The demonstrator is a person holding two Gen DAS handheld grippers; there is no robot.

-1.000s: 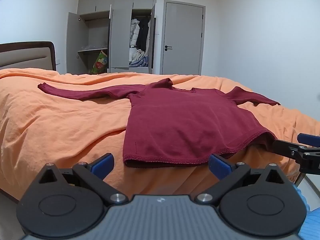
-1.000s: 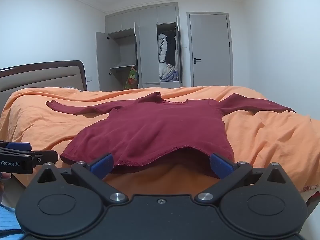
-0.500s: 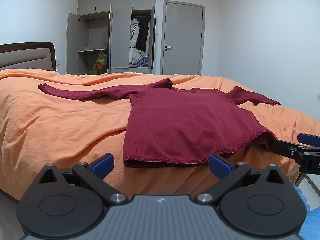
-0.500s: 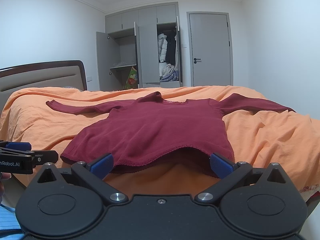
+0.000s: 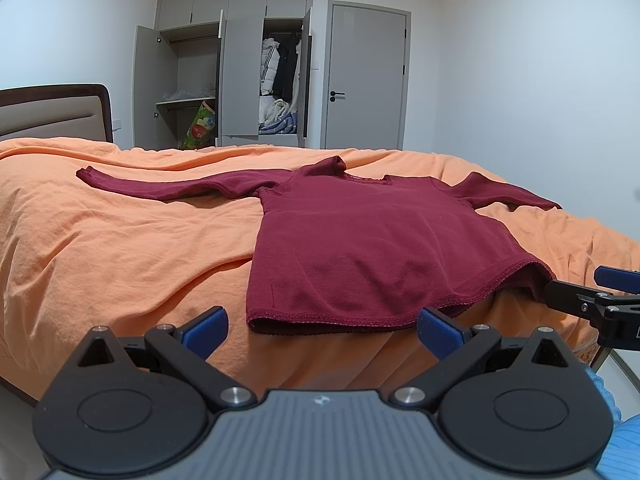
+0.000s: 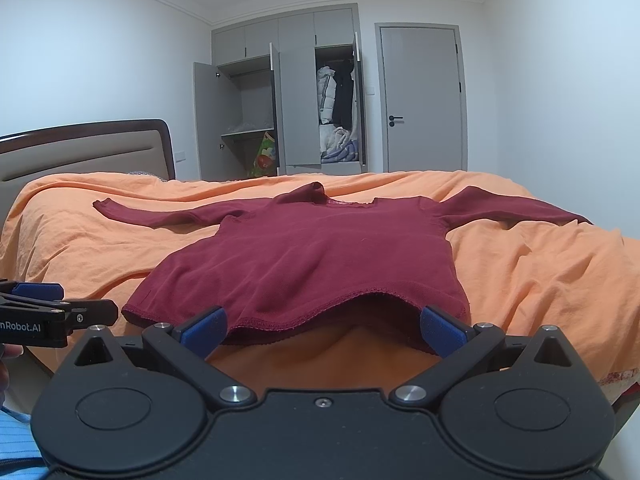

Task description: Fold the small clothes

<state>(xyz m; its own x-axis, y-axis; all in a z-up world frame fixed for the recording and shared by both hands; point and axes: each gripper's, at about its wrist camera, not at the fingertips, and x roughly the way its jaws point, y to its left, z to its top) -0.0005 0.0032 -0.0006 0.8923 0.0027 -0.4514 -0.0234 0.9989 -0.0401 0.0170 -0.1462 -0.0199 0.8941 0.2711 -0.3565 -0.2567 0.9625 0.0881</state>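
Wardrobe (image 5: 224,68) open: coats (image 5: 280,66) hung, bag (image 5: 199,125) on floor. "nRobot.AI" on left hand-held gripper (image 6: 60,312). Both hand-held grippers spread, empty; right (image 6: 322,330) near shirt (image 6: 312,264) hem.

The only writing I can read is on the side of my left tongs (image 6: 60,314), seen from the right wrist view at the near left edge: white letters on the black body spell "nRobot.AI", with the start of the word cut off by the picture's edge. No other lettering, label or number can be read.
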